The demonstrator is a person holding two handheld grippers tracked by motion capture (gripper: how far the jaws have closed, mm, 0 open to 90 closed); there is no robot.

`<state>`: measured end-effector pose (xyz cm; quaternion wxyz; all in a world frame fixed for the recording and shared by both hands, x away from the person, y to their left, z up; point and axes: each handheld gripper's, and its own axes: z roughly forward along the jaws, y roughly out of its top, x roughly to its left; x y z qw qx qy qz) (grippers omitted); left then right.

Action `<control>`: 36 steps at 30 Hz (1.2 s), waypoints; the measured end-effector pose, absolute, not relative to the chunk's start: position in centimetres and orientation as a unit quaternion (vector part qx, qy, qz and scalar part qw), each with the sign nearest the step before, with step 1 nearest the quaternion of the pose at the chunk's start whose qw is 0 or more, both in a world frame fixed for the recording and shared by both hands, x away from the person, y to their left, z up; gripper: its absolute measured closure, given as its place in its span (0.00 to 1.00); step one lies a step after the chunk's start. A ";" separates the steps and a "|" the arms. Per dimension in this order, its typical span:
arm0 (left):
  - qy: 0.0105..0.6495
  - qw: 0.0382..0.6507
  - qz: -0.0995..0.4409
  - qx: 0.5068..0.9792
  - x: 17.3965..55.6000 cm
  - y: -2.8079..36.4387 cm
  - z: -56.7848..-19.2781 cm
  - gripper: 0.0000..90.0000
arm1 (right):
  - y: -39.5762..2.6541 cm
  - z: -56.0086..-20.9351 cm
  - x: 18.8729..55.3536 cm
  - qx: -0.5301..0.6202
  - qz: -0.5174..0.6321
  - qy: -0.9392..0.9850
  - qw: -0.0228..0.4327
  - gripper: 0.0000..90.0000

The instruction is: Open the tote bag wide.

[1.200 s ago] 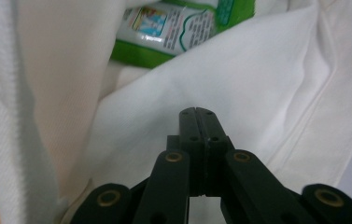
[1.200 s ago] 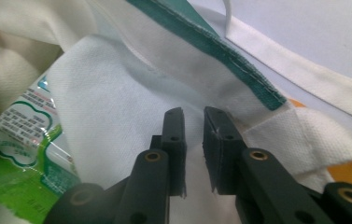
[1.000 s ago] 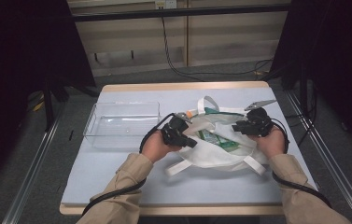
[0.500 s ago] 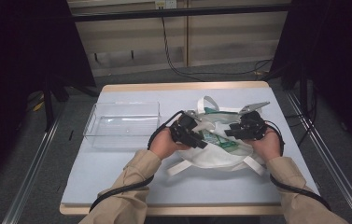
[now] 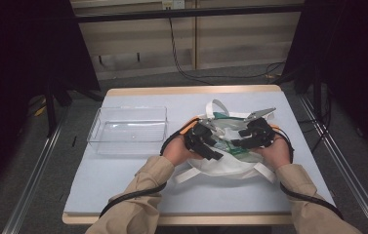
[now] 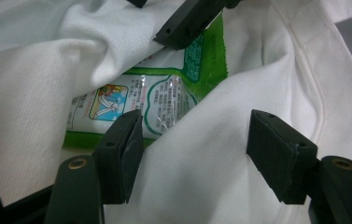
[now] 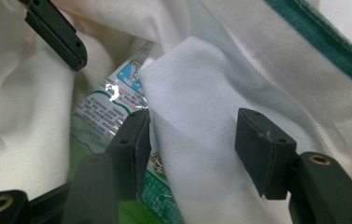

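- White canvas made up the tote bag [image 5: 220,163], which lay crumpled right of centre in the high view, its straps trailing toward the lower edge and one handle looping up behind the grippers.
- Inside the bag's mouth sat a green-and-white printed packet [image 6: 157,100]; in the left gripper view most of it was buried under folds of cloth, so its full outline and its text could not be made out.
- The left gripper [image 6: 194,154] had just been opening its jaws. They stood apart over a fold of the bag, with cloth between the pads but not pinched; the left pad overlapped the packet's lower edge, and whether it touched could not be told.
- The right gripper [image 7: 192,151] had likewise just been widening its jaws. A flap of white cloth rose between the pads, which stood clear of it on the right side; contact on the left side was hard to judge.
- A green hem [image 7: 320,39] ran across the upper right of the right gripper view, cut off by the frame.
- A clear plastic tray [image 5: 129,129] stood left of the bag on the table [image 5: 123,185], apart from it.
- Both hands in the high view were partly masked by the gripper bodies.
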<state>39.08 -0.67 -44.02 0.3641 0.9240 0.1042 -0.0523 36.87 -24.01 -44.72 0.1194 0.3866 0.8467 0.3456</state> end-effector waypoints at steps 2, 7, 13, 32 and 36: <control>0.106 0.363 -0.056 0.924 39.1 -0.8 -44.2 0.40 | -24.0 -44.8 36.9 0.386 0.344 0.848 0.118 0.52; 0.105 0.355 -0.068 0.927 39.2 -0.9 -44.3 0.44 | -23.9 -44.9 37.0 0.387 0.338 0.850 0.113 0.56; 0.106 0.343 -0.084 0.929 39.2 -0.9 -44.6 0.53 | -24.0 -45.0 37.0 0.389 0.335 0.851 0.114 0.68; 0.105 0.312 -0.115 0.937 38.8 -0.1 -44.5 0.95 | -24.3 -44.2 37.7 0.398 0.327 0.847 0.129 0.98; 0.108 0.312 -0.118 0.937 38.6 -0.1 -44.5 0.96 | -24.6 -44.2 37.8 0.410 0.331 0.839 0.134 0.98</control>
